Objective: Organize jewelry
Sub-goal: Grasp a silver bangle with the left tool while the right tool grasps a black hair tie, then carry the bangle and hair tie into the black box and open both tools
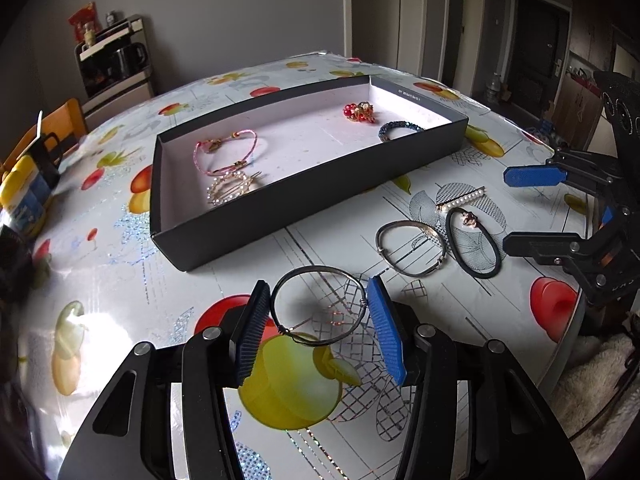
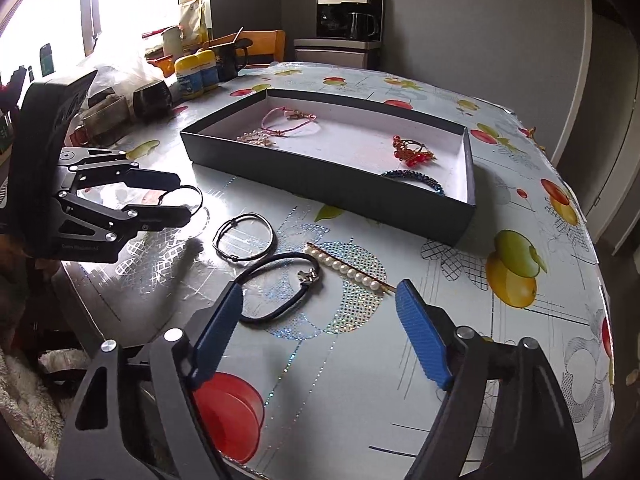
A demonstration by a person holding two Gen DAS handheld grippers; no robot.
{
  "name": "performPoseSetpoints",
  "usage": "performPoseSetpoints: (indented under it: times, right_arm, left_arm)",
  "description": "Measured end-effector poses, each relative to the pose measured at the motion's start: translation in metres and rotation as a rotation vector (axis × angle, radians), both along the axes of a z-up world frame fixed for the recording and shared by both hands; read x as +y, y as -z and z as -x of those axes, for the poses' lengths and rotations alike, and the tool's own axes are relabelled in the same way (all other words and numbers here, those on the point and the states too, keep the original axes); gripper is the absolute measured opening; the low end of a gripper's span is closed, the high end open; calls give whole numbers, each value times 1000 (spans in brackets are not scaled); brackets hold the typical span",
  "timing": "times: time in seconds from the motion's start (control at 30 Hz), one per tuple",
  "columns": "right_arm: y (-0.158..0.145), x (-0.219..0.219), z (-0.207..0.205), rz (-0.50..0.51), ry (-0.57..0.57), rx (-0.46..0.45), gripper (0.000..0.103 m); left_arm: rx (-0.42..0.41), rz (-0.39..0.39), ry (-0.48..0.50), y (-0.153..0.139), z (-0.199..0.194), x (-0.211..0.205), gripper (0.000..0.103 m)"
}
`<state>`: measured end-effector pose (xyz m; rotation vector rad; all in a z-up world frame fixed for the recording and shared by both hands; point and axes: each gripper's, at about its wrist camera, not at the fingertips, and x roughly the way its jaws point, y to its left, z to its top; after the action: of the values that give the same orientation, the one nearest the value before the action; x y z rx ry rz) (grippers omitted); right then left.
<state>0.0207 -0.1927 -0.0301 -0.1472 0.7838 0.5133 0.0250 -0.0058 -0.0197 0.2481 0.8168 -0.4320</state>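
My left gripper [image 1: 318, 300] is shut on a thin wire bangle [image 1: 320, 276], its pads pressing the ring's two sides just above the table; it also shows in the right wrist view [image 2: 182, 202]. A black box lid [image 1: 320, 196] holds a pink cord bracelet [image 1: 230, 156], a pearl hair clip [image 1: 230, 188], a red bead cluster [image 1: 359, 112] and a blue beaded bracelet [image 1: 400, 130]. On the cloth lie a dark bangle [image 1: 410, 250], a black hair tie [image 2: 280, 288] and a pearl bar clip [image 2: 348, 268]. My right gripper [image 2: 320, 292] is open and empty above the hair tie.
The table [image 1: 120, 280] has a glossy fruit-print cloth. Yellow-lidded jars [image 2: 196, 72], a dark mug [image 2: 230, 60] and clutter stand at the far left edge. A wooden chair [image 2: 260, 46] and a coffee machine [image 2: 346, 16] stand beyond. The table's edge runs close on the right [image 1: 576, 320].
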Motion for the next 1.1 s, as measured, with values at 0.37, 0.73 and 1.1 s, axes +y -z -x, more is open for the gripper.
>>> performPoseSetpoints:
  times: [0.37,0.73,1.1]
  right_arm:
    - [12,13,-15,26,14,42,24]
    - [6,12,-10,7,4,11,12]
    - [-41,-9,-10,-22,41,-124,12]
  left_arm:
    - [-4,10,5,-1,2,-2,53]
    - [-5,23,3,-2,3,1,53]
    - [-54,58,-8,-26,3,10,53]
